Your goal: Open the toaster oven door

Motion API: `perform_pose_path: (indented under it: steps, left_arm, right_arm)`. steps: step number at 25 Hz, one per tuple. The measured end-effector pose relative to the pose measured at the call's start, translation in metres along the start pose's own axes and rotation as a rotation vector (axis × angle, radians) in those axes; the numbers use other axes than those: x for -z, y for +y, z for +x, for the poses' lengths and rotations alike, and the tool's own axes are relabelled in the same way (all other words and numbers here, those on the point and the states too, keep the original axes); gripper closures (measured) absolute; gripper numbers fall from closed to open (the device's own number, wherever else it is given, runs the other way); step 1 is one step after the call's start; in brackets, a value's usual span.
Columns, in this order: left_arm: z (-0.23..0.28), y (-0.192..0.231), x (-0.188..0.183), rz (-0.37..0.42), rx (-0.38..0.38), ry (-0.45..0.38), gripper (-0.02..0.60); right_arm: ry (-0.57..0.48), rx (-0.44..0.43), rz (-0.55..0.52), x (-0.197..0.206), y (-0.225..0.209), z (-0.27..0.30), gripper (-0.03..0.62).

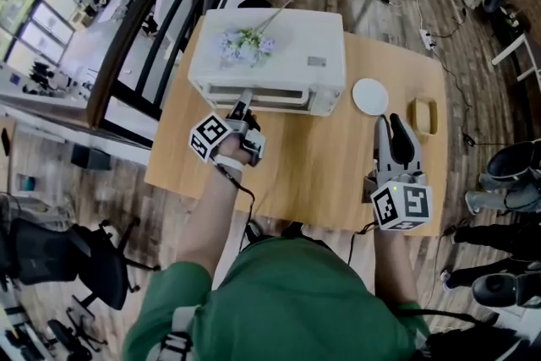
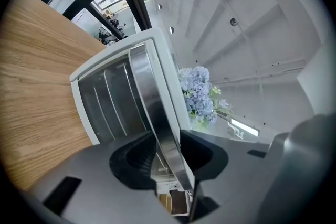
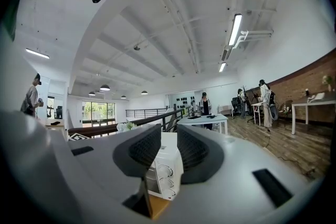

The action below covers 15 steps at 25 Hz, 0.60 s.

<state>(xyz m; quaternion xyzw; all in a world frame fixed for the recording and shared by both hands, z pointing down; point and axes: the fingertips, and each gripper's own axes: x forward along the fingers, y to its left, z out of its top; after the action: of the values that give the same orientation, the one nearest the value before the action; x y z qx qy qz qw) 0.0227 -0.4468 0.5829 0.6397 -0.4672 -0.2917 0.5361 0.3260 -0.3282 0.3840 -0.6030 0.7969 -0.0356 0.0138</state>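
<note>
While the left gripper was clamped on the handle and the right gripper left open, empty, the unbraced toaster oven could be dragged toward them.

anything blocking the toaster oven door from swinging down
Nothing visible. The left gripper is on the door handle, the table before the toaster oven is bare, and the white plate sits off to the side.

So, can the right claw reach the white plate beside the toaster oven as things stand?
Probably yes: the right claw sits just short of the white plate, with only bare table between them, its jaws apart and empty.
</note>
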Motion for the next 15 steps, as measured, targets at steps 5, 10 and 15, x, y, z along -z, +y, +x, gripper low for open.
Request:
perform_pose_path:
  steps: [5,10,15]
  left_arm:
    - [-0.009,0.002,0.006,0.004,0.013,0.037,0.428]
    - [-0.026,0.007,0.015,-0.013,0.034,0.076,0.433]
    - [-0.045,0.020,0.026,-0.030,0.046,0.111,0.436]
  right_arm:
    - [0.023,0.014,0.007,0.008,0.014,-0.009,0.489]
    - [0.026,0.003,0.009,0.010,0.039,-0.013,0.493]
    - [0.028,-0.003,0.007,0.013,0.063,-0.018,0.496]
